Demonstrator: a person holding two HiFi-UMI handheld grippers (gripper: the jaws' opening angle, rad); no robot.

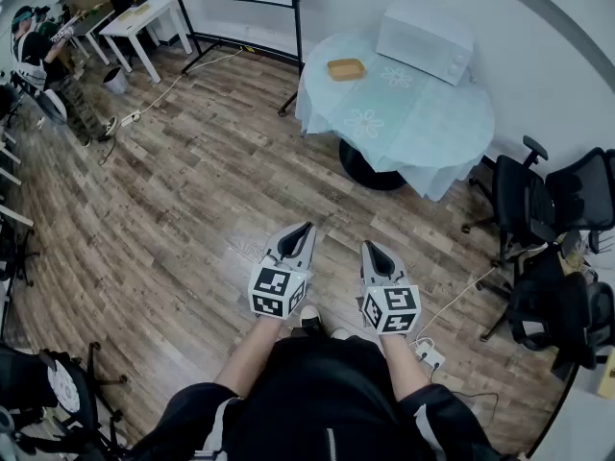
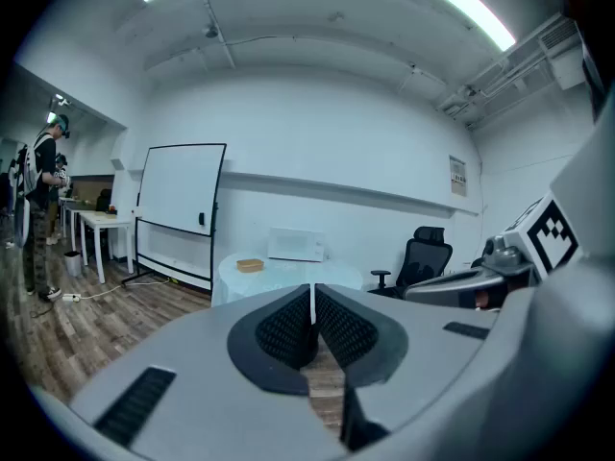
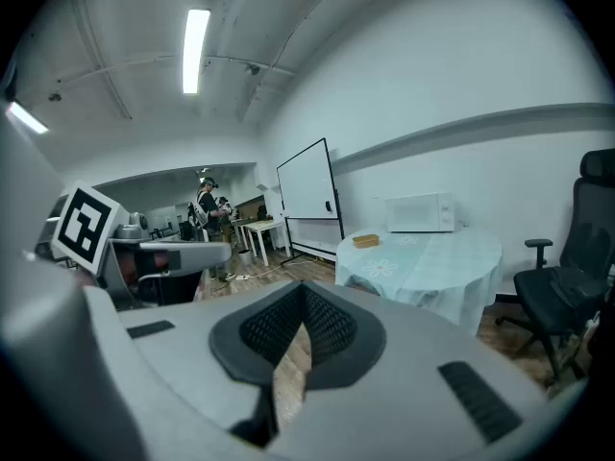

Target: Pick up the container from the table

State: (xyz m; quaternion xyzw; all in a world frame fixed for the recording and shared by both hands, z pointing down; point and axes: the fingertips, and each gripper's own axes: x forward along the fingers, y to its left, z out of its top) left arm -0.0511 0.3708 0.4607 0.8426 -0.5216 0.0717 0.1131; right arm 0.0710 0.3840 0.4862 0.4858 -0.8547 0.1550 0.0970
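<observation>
Wood flooring lies between the person and the round bench (image 1: 432, 123) far ahead; the tan container (image 1: 345, 68) sits at its left edge, apart from the microwave (image 1: 425, 41). Left gripper (image 1: 304, 229) and right gripper (image 1: 371, 248) jaws are pressed together, empty. Close the distance first, then spread the jaws before reaching

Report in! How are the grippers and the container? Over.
Left gripper and right gripper shut, empty. Shallow tan container untouched on round pale-blue-clothed table. Nothing blocking.
</observation>
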